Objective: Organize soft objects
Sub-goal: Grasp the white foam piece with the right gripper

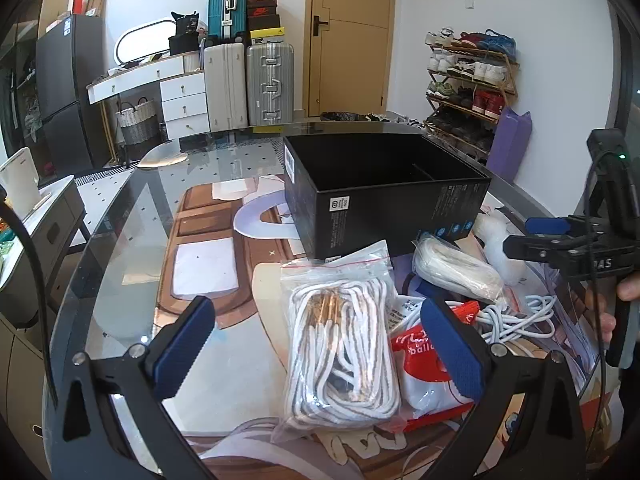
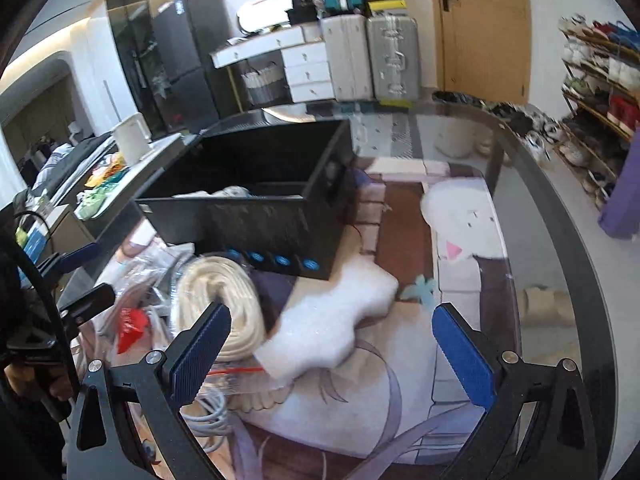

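Black box (image 2: 256, 216) walls hide most of its contents.

Left gripper (image 1: 320, 344): jaws spread wide, nothing between the blue pads; fingers point forward and slightly down in its own wrist view.
Left gripper, seen from right wrist view (image 2: 86, 280): enters at the left edge, fingers pointing right, one blue pad above one dark finger, gap between them.
Left hand (image 2: 36, 380): wrapped round the handle at the lower left edge, mostly cut off.
Right gripper (image 2: 332, 352): jaws spread wide, pads empty; fingers angled forward and down.
Right gripper, seen from left wrist view (image 1: 536, 236): at the right edge, fingers pointing left; jaw gap unclear from this side.
Right hand (image 1: 616, 304): fingers curled round the handle, partly cut off by the edge.
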A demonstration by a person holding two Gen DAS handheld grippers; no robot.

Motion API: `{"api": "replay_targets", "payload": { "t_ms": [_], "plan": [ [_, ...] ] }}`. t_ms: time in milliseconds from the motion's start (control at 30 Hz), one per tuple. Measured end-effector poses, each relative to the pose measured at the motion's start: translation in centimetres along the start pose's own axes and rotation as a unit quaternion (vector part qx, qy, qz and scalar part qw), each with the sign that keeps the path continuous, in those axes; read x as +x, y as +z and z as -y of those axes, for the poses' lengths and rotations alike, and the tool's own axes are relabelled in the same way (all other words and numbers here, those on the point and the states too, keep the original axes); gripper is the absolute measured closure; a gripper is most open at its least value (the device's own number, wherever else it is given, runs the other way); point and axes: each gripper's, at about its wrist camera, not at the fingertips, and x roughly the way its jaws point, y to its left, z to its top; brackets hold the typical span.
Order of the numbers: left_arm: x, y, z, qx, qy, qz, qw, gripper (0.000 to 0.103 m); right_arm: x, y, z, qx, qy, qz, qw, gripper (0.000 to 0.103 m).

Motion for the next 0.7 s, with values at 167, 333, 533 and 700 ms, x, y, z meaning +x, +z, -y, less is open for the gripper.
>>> {"api": "replay_targets", "payload": {
  "t_ms": [167, 333, 533, 700],
  "plan": [
    [0.2, 0.0, 0.0, -0.003, -0.004, -0.006, 1.0000, 0.000, 1.0, -0.2, 0.3, 0.008, -0.024, -0.016, 1.000, 0.001],
    [0.3, 0.0, 0.0, -0.002, -0.003, -0.013, 0.9999, 0.000, 1.6, -0.3, 0.5, 0.001, -0.046, -0.027, 0.999, 0.001],
    [0.5, -0.1, -0.1, -0.004, -0.005, -0.015, 0.9999, 0.000, 1.5, -0.4, 0.5, -0.009, -0.051, -0.029, 0.998, 0.000],
    [0.5, -0.2, -0.1, -0.003, -0.005, -0.015, 0.9999, 0.000, 1.8, -0.4, 0.6, -0.001, -0.043, -0.028, 0.999, 0.001]
  ]
}}
